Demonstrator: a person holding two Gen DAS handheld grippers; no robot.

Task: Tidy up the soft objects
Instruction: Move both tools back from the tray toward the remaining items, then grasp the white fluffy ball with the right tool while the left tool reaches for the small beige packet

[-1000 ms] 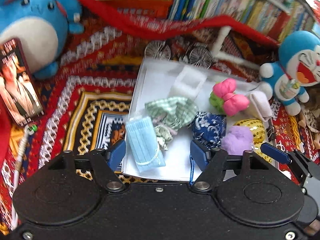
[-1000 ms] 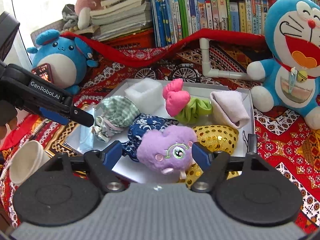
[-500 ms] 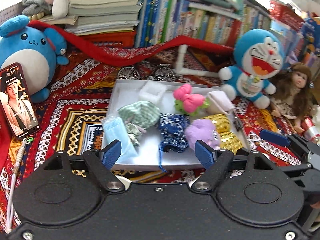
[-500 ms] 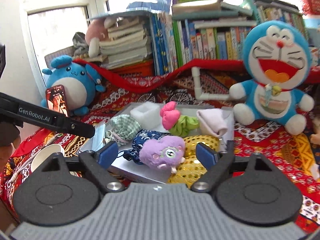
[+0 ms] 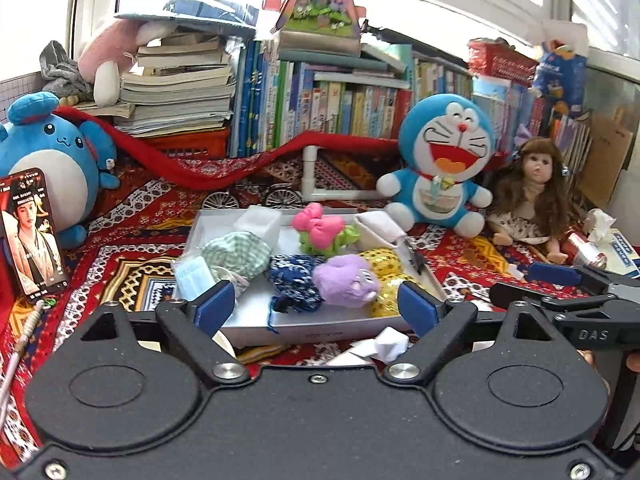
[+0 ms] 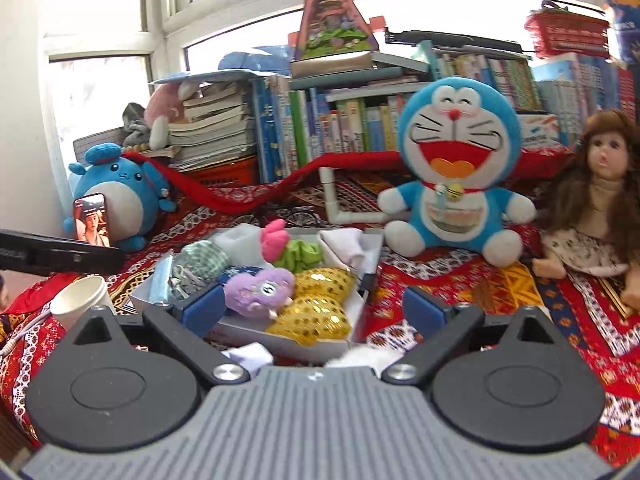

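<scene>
Plainly, both claws are empty and their jaws are opening. The left gripper [image 5: 310,307] stands wide, its blue pads apart with nothing pressed between them; the near edge of the shallow white cardboard tray [image 5: 316,330] shows in the gap beyond. The right gripper [image 6: 313,309] is spread wider still, also gripping nothing, and the same tray [image 6: 280,342] lies past its left pad.

Inside the tray sit the soft things: a fuzzy purple plush toy [image 5: 346,280] near the front, a dark blue patterned cloth pouch [image 5: 294,282] touching its left side, a gold sequinned pouch [image 5: 382,266] to its right, a green checked cloth bundle [image 5: 236,254], a pale blue face mask [image 5: 194,282] hanging over the left edge, a pink bow on a green scrunchie [image 5: 320,230], a folded white cloth [image 5: 380,230] and a white foam block [image 5: 258,222] at the back.

Around the tray, on the red patterned blanket [image 5: 132,236], stand a blue-and-white cat plush [image 5: 440,168], a long-haired doll [image 5: 532,196], a round blue plush [image 5: 44,152] with a phone [image 5: 32,236] propped against it, and a white paper cup [image 6: 82,304]. Crumpled white paper [image 5: 386,344] lies just before the tray, between it and the left claw.
</scene>
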